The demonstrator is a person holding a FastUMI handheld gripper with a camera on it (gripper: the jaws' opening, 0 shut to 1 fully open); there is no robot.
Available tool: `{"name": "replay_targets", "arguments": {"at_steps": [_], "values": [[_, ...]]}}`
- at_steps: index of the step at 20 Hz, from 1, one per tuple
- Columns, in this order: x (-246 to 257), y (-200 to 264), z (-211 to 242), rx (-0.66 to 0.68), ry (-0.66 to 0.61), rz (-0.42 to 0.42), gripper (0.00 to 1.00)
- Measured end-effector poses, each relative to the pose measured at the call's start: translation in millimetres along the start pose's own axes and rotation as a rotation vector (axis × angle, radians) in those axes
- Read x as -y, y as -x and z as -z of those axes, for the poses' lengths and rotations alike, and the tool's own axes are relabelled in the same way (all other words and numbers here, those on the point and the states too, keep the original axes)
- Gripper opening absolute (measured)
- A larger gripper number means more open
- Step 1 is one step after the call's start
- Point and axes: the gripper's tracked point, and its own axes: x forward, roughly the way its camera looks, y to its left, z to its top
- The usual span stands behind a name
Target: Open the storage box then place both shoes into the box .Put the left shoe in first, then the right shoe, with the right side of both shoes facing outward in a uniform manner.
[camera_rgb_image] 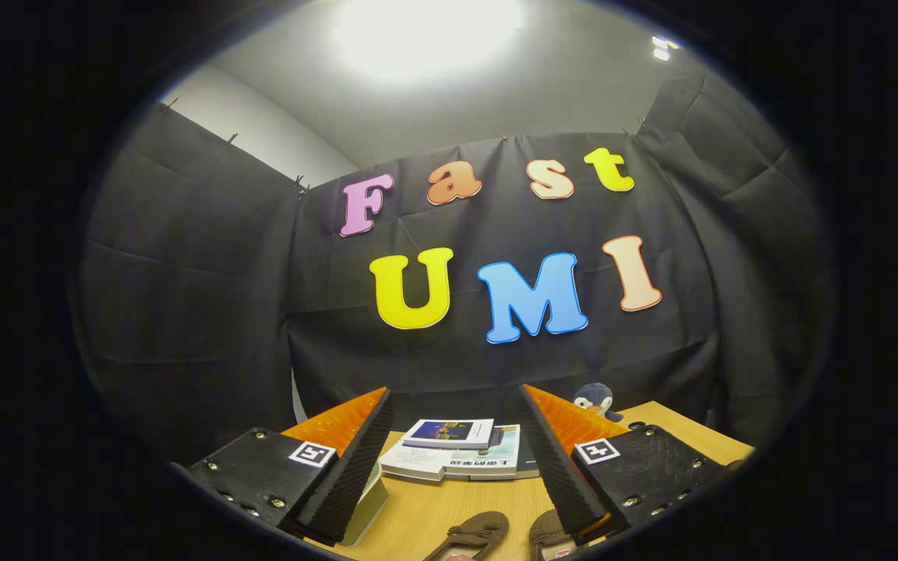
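On the wooden table, light tan and smooth with a faint grain, both shoes lie out in the open, so neither has been boxed. No storage box can be made out here; whether it is open cannot be told. Judgement: the task sits at or near its start, with opening the box, the left shoe and the right shoe all left to do.

Books: a low flat stack beyond the fingers, glossy paper covers, square edges, the top one smaller than those under it. Another pale-edged object lies against the left finger; what it is cannot be told.

Gripper: fingers spread wide apart, nothing between them, pads ridged and rubbery, mounting plates flat with bolt heads and a square marker each.

Plush toy: soft, rounded, at the far table edge by the cloth wall.

Shoes: one shoe low between the fingers, the other shoe touching or just beside the right finger. Brown, fuzzy suede-like uppers, rounded toes, slipper-shaped. Which is left or right cannot be told.
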Motion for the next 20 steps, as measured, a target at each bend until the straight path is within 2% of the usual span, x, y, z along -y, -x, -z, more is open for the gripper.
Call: {"name": "replay_targets", "arguments": {"at_steps": [6, 10, 20], "values": [[-1, -3, 18, -0.023, -0.021, -0.009, 0.96], [10, -4, 22, -0.023, 0.016, 0.03, 0.96], [17, -1, 40, -0.048, 0.013, 0.038, 0.97]]}}
